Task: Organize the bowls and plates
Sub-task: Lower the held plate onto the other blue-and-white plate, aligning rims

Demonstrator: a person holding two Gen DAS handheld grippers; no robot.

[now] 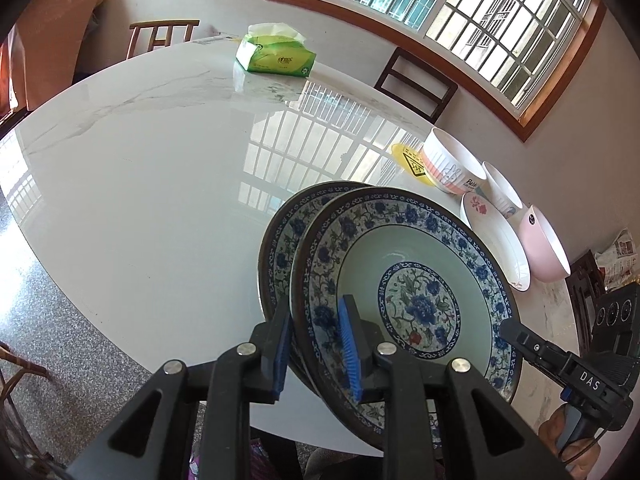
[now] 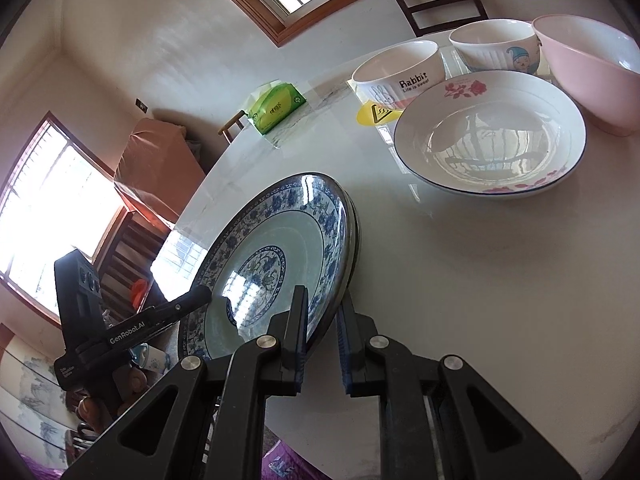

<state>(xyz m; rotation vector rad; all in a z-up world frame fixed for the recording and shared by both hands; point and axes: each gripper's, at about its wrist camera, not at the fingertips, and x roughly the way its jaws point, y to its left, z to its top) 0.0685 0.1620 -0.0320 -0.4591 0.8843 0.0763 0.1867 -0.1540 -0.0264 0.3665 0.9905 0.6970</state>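
Two blue floral plates (image 1: 404, 280) are stacked and tilted above the white table (image 1: 160, 184). My left gripper (image 1: 316, 348) is shut on their near rim. My right gripper (image 2: 322, 332) is shut on the opposite rim of the plates (image 2: 272, 256). A white plate with pink flowers (image 2: 488, 140), a rabbit bowl (image 2: 400, 76), a cartoon bowl (image 2: 496, 46) and a pink bowl (image 2: 592, 72) stand at the table's far side. The white plate (image 1: 496, 236), the rabbit bowl (image 1: 452, 168) and the pink bowl (image 1: 544, 248) also show in the left wrist view.
A green tissue pack (image 1: 276, 54) lies far across the table, also in the right wrist view (image 2: 276, 110). A yellow warning sticker (image 2: 376, 114) lies by the rabbit bowl. Chairs (image 1: 416, 84) stand around the table, under a barred window (image 1: 460, 8).
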